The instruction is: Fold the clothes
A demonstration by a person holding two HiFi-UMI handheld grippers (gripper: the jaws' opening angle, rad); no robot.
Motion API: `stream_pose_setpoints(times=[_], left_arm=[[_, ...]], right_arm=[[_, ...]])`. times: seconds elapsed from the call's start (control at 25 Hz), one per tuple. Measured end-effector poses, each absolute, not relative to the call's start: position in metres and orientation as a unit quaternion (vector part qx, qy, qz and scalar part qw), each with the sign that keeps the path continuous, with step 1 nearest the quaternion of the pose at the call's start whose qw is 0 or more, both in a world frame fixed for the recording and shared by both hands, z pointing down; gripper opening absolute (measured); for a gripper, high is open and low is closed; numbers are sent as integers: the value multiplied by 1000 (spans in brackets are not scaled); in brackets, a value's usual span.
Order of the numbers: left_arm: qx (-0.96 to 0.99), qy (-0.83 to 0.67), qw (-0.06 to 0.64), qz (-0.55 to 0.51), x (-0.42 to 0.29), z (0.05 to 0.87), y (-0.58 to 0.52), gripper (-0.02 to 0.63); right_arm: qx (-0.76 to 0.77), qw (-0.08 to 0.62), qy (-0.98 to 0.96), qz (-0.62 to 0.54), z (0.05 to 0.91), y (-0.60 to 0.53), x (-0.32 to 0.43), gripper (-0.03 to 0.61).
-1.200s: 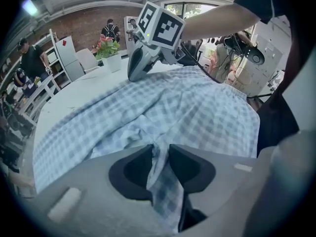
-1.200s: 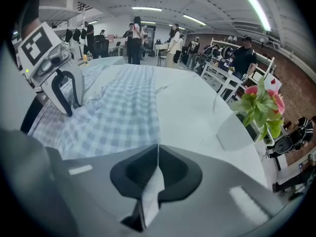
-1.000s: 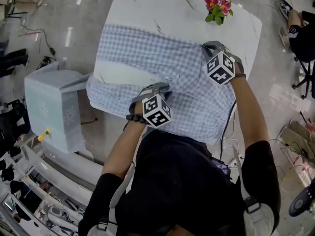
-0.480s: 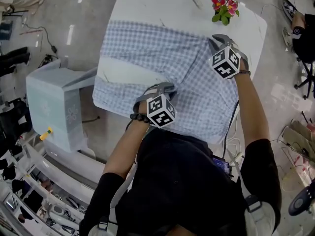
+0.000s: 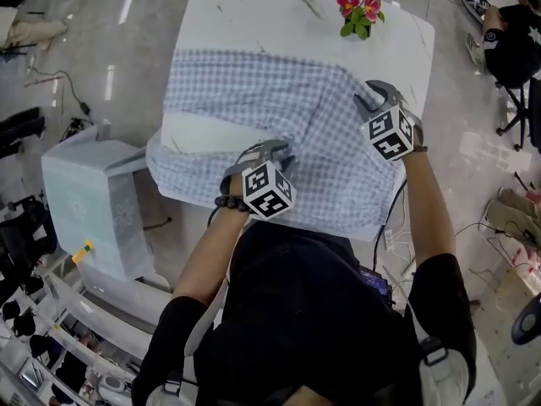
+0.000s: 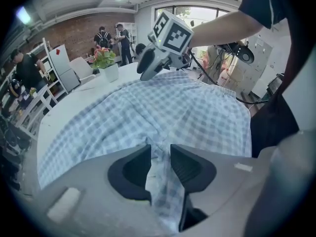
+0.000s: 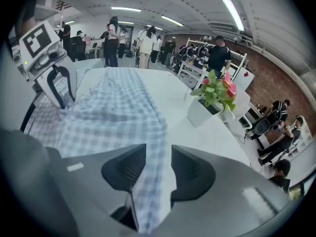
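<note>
A blue-and-white checked shirt (image 5: 254, 91) lies spread over the white table (image 5: 254, 11). My left gripper (image 5: 272, 152) rests at the shirt's near middle. In the left gripper view my left gripper (image 6: 160, 152) is shut on a bunched fold of the shirt (image 6: 173, 102). My right gripper (image 5: 376, 98) is over the shirt's right side. In the right gripper view the jaws of my right gripper (image 7: 159, 154) are opening, and a strip of the shirt (image 7: 113, 107) hangs loosely between them.
A potted pink flower (image 5: 359, 13) stands on the table's far right, close to the right gripper. A pale box (image 5: 89, 189) sits on the floor at the left. A seated person (image 5: 507, 53) is at the far right. Cables lie on the floor.
My right gripper has drawn back a little toward me along the shirt's right side. My left gripper keeps its hold at the near middle.
</note>
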State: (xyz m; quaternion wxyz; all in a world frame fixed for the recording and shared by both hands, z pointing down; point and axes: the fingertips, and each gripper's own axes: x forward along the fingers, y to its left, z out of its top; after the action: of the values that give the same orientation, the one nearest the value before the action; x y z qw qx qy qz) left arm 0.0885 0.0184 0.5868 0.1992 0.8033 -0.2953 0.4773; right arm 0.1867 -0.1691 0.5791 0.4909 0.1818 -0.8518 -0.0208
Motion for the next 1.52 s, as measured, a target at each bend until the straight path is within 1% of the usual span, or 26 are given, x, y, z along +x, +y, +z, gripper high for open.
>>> stream_pose_setpoints(times=[0.24,0.52,0.64,0.84,0.92,0.96,1.0,1.08,1.24,1.44,1.48,1.52], left_arm=[[816,-264,169,485,106,573,11,135],[844,-153,152,491,177,579,50,135],[853,-123,145,486,205,581,61,135],[862,-82,140,481,244,581,75,133],[860,-77,138,486,253,583,76,133],[858,-75,138,490,256,585,76,132],[856,-74,140,493,257,588,77,129],[852,-70,147,498,258,594,79,129],[847,-68,160,502,263,597,86,129],[847,-59,160,504,275,599,90,129],[847,-61,158,504,276,600,89,129],[847,-65,157,503,276,600,89,130]], right_arm=[[220,500,-837,8,582,-143,242,158],[298,498,-810,79,585,-121,330,158],[312,490,-807,105,588,-118,351,160],[304,477,-810,156,597,-114,362,153],[293,473,-816,159,595,-112,363,118],[286,474,-818,155,595,-112,363,76],[280,477,-820,147,596,-113,364,61],[277,486,-820,123,597,-118,366,49],[286,500,-812,91,598,-134,378,44],[287,501,-812,90,597,-147,382,46],[284,498,-814,91,597,-145,380,51],[282,495,-817,92,596,-143,377,89]])
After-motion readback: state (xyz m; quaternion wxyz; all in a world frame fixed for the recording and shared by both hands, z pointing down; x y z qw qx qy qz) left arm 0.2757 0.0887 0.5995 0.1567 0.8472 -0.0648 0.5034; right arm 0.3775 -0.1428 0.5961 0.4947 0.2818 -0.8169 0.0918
